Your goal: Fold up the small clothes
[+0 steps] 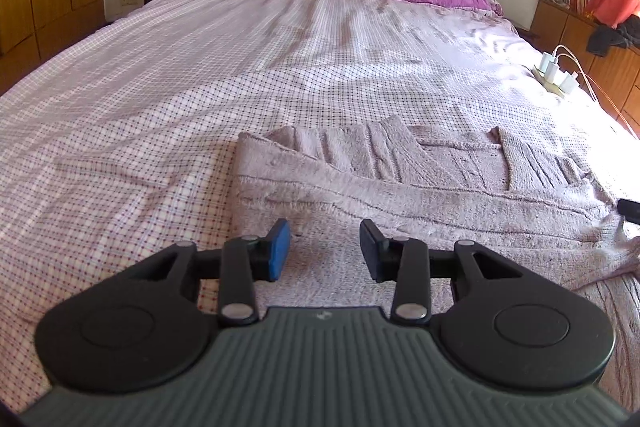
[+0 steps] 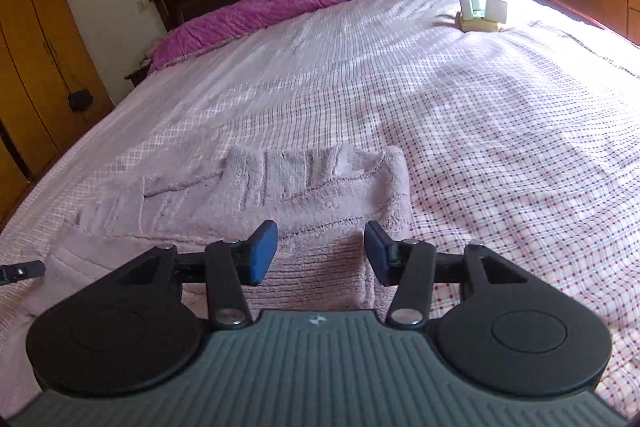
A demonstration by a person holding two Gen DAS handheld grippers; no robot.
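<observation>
The left gripper (image 1: 325, 251) hovers with jaws apart over the near left edge of the fuzzy, ribbed lilac sweater (image 1: 420, 187), lying part-folded on the checked bedspread (image 1: 160, 107); the right gripper (image 2: 322, 253), equally parted and empty, covers its right edge, likely readying a two-cornered fold.

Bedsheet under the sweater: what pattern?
Small red-and-dark check on pale pink bedsheet; clearest in the right wrist view.
</observation>
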